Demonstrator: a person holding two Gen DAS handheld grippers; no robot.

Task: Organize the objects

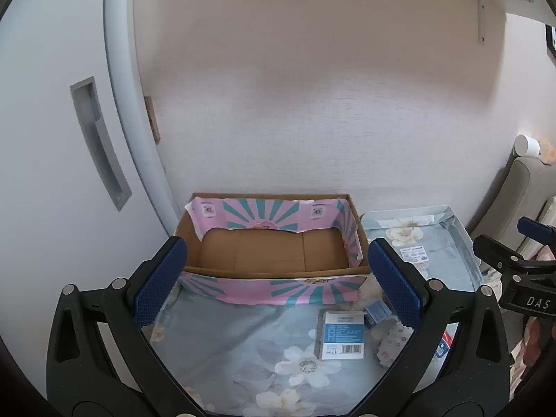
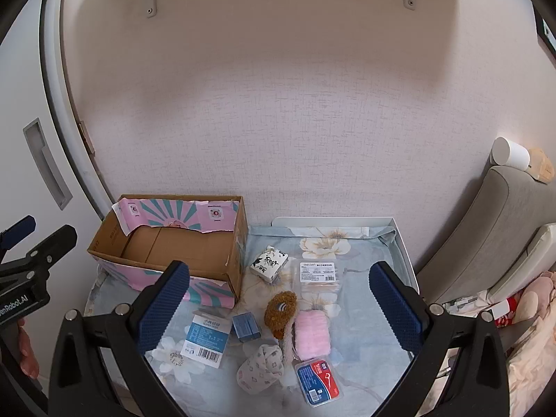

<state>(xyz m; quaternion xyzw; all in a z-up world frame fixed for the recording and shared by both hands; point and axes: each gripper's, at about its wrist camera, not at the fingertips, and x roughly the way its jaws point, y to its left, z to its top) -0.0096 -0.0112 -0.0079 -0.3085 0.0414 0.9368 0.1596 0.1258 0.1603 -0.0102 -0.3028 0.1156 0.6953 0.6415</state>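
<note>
An empty cardboard box (image 1: 271,253) (image 2: 173,243) with pink and teal paper stands at the back left of a table under a floral cloth (image 2: 361,312). Loose on the cloth lie a white and blue packet (image 2: 206,335) (image 1: 342,335), a small blue box (image 2: 246,326) (image 1: 377,311), a brown furry thing (image 2: 279,311), a pink fluffy item (image 2: 312,333), a patterned sock (image 2: 260,368), a red and blue floss case (image 2: 318,380), a tissue pack (image 2: 269,262) and a clear packet (image 2: 318,276). My left gripper (image 1: 278,281) is open before the box. My right gripper (image 2: 279,311) is open above the items.
A white cupboard door with a recessed handle (image 1: 99,142) stands left of the box. The wall runs behind the table. A grey padded headboard (image 2: 486,236) and a bed with pink bedding (image 2: 528,347) lie to the right. A white cup (image 2: 510,153) rests on the headboard.
</note>
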